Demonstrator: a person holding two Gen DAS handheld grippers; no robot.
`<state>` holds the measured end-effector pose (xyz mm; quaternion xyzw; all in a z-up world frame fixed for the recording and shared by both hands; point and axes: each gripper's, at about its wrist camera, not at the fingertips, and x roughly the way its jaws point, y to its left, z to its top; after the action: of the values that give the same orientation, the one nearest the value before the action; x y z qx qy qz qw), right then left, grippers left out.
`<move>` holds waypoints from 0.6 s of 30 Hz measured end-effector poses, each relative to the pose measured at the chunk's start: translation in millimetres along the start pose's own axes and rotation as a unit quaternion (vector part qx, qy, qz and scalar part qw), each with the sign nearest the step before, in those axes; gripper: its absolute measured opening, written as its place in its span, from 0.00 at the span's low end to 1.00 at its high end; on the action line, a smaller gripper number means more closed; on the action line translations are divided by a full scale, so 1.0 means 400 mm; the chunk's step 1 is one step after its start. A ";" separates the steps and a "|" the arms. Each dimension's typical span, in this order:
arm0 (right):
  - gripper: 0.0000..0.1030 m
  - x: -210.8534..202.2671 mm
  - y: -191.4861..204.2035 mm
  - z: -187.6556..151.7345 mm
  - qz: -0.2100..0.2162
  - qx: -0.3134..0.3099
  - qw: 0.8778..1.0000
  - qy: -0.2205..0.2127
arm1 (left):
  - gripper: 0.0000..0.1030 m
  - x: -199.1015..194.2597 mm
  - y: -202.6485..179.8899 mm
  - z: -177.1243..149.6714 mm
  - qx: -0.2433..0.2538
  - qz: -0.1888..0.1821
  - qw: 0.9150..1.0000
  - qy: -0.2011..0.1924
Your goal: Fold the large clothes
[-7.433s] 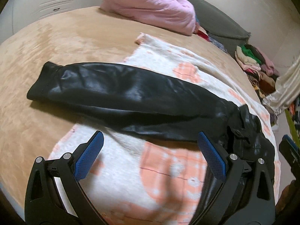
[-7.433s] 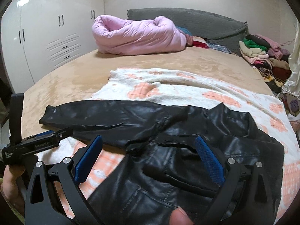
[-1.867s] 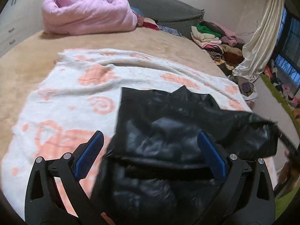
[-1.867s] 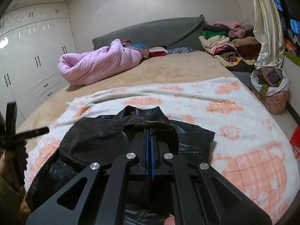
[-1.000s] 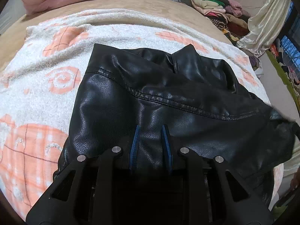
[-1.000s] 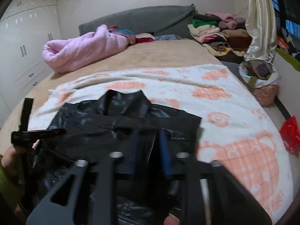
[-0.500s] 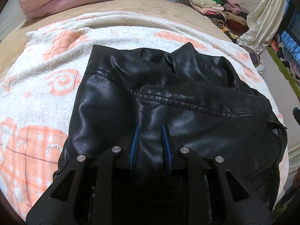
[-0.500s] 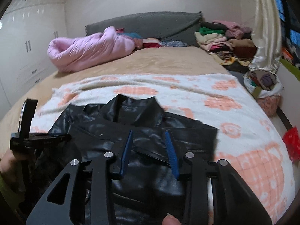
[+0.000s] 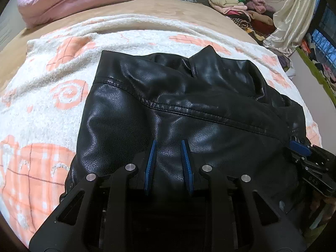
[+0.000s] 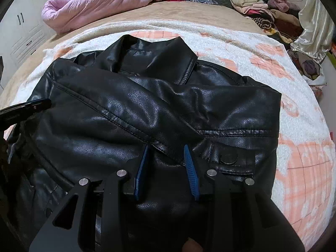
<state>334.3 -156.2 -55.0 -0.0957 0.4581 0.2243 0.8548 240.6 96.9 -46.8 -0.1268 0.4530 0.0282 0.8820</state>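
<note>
Black leather jacket (image 9: 189,96) lies on a white-and-orange blanket (image 9: 42,109) spread over a tan bed (image 9: 172,8); collar (image 10: 159,52) points toward the headboard end, sleeves folded in across the body, stitched seams running diagonally over the top layer.

L gripper (image 9: 168,163): over the near part of the jacket, jaws narrow, blue pads (image 9: 150,163) standing apart w/ a ridge of leather between them; whether they pinch it cannot be told.

R gripper (image 10: 166,168): over the jacket's near right part, jaws narrow but wider than the L, having just been closing; a sleeve edge and fold of leather lie between the pads (image 10: 190,168), grip not clear. A snap button (image 10: 228,159) sits just right of it. In the L view the R gripper appears at the jacket's right edge.

Beyond: pink quilt (image 10: 94,2) bundled at the far left of the bed; pile of clothes (image 10: 258,2) far right; pale curtain (image 9: 294,19) beside it; white wardrobe (image 10: 23,31) at left.
</note>
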 end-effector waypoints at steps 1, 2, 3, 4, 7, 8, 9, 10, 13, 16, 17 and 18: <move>0.32 -0.002 -0.004 0.000 0.003 0.003 1.000 -0.003 | 0.16 -0.001 0.001 0.000 0.000 -0.001 1.000 -0.001; 0.33 -0.010 -0.005 -0.003 0.008 0.005 1.000 -0.009 | 0.16 -0.005 0.002 0.001 0.000 -0.003 1.000 -0.003; 0.33 -0.023 -0.007 -0.005 0.015 0.006 1.000 -0.017 | 0.16 -0.010 -0.001 0.002 0.000 -0.002 1.000 -0.004; 0.34 -0.037 -0.008 -0.006 0.017 0.006 1.000 -0.023 | 0.16 -0.022 -0.004 0.003 0.001 0.000 1.000 -0.006; 0.43 -0.102 -0.006 -0.012 0.030 -0.002 0.998 -0.055 | 0.30 -0.066 -0.021 0.001 0.002 -0.011 1.000 -0.020; 0.44 -0.119 -0.006 -0.015 0.033 -0.003 0.997 -0.064 | 0.31 -0.080 -0.030 0.000 0.006 -0.012 1.000 -0.025; 0.44 -0.137 -0.009 -0.018 0.033 -0.004 0.997 -0.073 | 0.31 -0.096 -0.046 -0.001 0.013 -0.016 0.999 -0.032; 0.45 -0.151 -0.010 -0.020 0.034 -0.003 0.996 -0.080 | 0.31 -0.105 -0.057 -0.002 0.019 -0.020 0.999 -0.036; 0.45 -0.178 -0.014 -0.023 0.041 -0.003 0.995 -0.092 | 0.32 -0.120 -0.106 -0.009 0.043 -0.036 0.998 -0.036; 0.45 -0.197 -0.016 -0.022 0.046 0.002 0.994 -0.102 | 0.31 -0.105 -0.145 -0.022 0.058 -0.052 0.997 -0.020; 0.45 -0.205 -0.016 -0.023 0.048 0.000 0.993 -0.105 | 0.30 -0.097 -0.157 -0.029 0.065 -0.054 0.996 -0.013; 0.45 -0.211 -0.014 -0.022 0.052 -0.003 0.993 -0.108 | 0.24 -0.087 -0.169 -0.035 0.072 -0.056 0.996 -0.004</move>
<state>290.0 -189.3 9.8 -0.0495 0.3671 0.2785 0.8861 220.1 30.5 -13.4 -0.0878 0.4423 -0.0536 0.8909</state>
